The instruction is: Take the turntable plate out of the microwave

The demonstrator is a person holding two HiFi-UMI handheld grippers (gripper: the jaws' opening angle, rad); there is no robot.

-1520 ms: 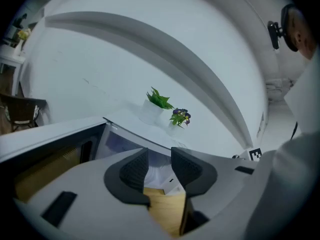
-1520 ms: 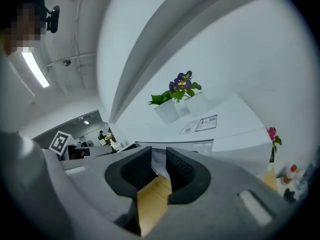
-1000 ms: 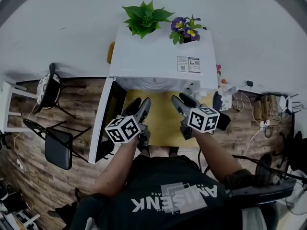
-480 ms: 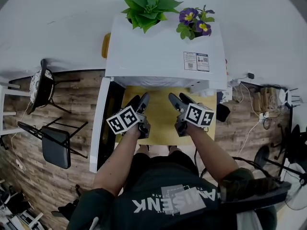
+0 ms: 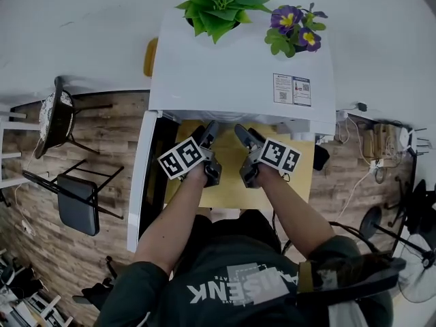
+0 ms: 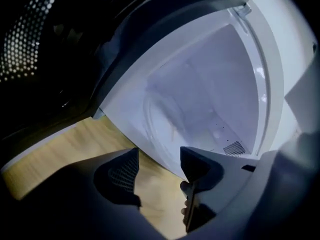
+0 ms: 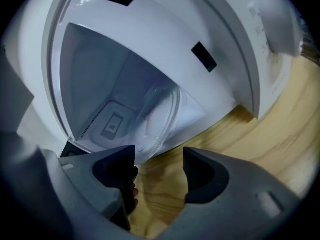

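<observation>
The white microwave (image 5: 231, 73) stands on a light wooden table (image 5: 228, 186), its door (image 5: 144, 176) swung open to the left. The clear glass turntable plate (image 7: 161, 115) lies on the cavity floor and shows only faintly in the left gripper view (image 6: 165, 119). My left gripper (image 5: 204, 133) and right gripper (image 5: 248, 135) sit side by side just in front of the cavity mouth, pointing in and slightly down. The jaws of both the left gripper (image 6: 159, 156) and the right gripper (image 7: 159, 156) are opening, with only table and the cavity's lip between them. Neither touches the plate.
A green plant (image 5: 221, 2) and a purple-flowered pot (image 5: 293, 29) stand on top of the microwave. The control panel with its knob (image 7: 280, 24) is to the right of the cavity. A folding chair (image 5: 78, 206) and a stool (image 5: 58, 118) stand on the floor at the left.
Both grippers have come closer together and nearer the microwave's mouth, and each has rolled. Their jaws have spread wider.
</observation>
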